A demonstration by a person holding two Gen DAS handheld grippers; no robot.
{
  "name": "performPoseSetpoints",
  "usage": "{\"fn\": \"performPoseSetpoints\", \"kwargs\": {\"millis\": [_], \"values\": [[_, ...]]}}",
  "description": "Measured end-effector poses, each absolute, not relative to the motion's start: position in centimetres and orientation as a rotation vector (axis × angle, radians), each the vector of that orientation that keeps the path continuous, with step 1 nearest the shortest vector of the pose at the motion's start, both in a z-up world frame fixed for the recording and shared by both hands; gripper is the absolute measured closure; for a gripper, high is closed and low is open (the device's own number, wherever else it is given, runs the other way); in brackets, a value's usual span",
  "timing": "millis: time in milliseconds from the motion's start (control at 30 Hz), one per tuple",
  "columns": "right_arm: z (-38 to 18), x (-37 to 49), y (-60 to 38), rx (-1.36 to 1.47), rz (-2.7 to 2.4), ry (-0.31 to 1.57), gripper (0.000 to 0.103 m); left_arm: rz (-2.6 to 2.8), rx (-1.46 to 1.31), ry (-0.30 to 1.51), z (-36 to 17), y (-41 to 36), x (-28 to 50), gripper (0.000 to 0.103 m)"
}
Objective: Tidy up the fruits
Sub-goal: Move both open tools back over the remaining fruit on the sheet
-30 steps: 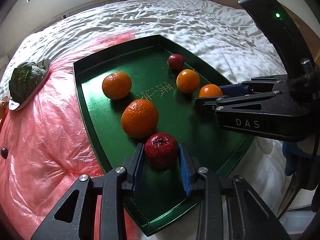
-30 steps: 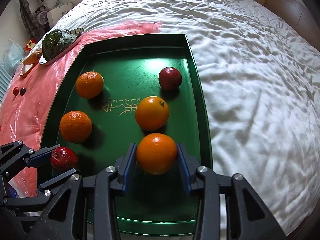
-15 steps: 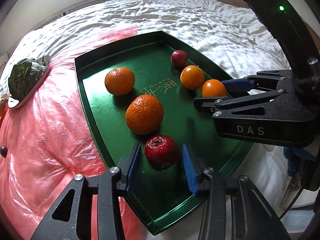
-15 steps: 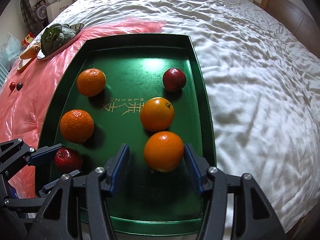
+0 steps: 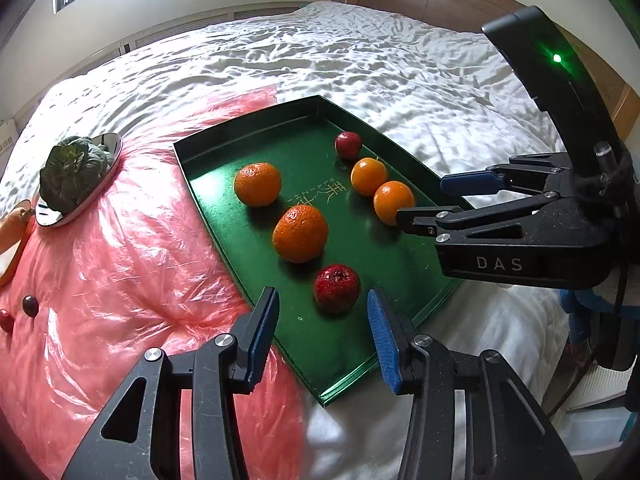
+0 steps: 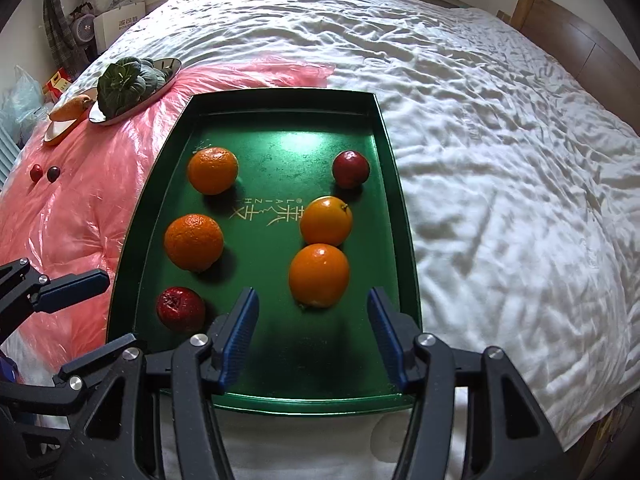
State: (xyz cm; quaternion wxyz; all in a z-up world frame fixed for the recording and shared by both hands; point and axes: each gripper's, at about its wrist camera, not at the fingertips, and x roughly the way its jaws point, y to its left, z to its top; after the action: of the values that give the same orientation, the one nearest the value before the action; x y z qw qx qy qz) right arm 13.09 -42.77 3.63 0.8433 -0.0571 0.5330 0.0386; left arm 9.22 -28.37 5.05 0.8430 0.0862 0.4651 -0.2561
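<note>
Both grippers are now standing wide open and pulled back from the fruit they were clamping a second ago. The left gripper [image 5: 322, 330] is hovering over the near left corner of the green tray [image 6: 404, 216], its blue pads [image 5: 264, 330] well apart on either side of the red apple [image 5: 337, 288], touching nothing; the apple is sitting free on the tray floor just ahead of the pads. The right gripper [image 6: 312, 330] is likewise spread wide over the near right part of the tray, and the orange [image 6: 319, 275] it was gripping is resting loose just ahead of its pads [image 6: 386, 332] (half a second ago the pads were already parting, and the gap has grown since).

The rest of the fruit is lying where it was: a second orange [image 6: 326, 221] just behind the first along the right edge, a dark red apple [image 6: 351, 169] behind that, and two rougher oranges [image 6: 193, 242] [image 6: 213, 170] along the left edge.

The tray is sitting on the bed [image 6: 500, 160], partly over a pink plastic sheet [image 6: 80, 200], where a plate of leafy greens [image 6: 128, 84] is lying beyond the far left corner.
</note>
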Motion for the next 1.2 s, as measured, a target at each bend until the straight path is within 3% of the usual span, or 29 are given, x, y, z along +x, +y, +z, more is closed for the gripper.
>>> {"fn": "performPoseSetpoints", "kwargs": {"millis": [633, 1200], "values": [[3.3, 5.4, -35.6, -0.09, 0.2, 1.257, 0.0, -0.531, 0.156, 0.997, 6.1, -20.5, 5.7, 0.063], [3.3, 6.8, -25.2, -0.146, 0.413, 1.234, 0.0, -0.332, 0.071, 1.02, 5.3, -10.2, 4.0, 0.063]]}}
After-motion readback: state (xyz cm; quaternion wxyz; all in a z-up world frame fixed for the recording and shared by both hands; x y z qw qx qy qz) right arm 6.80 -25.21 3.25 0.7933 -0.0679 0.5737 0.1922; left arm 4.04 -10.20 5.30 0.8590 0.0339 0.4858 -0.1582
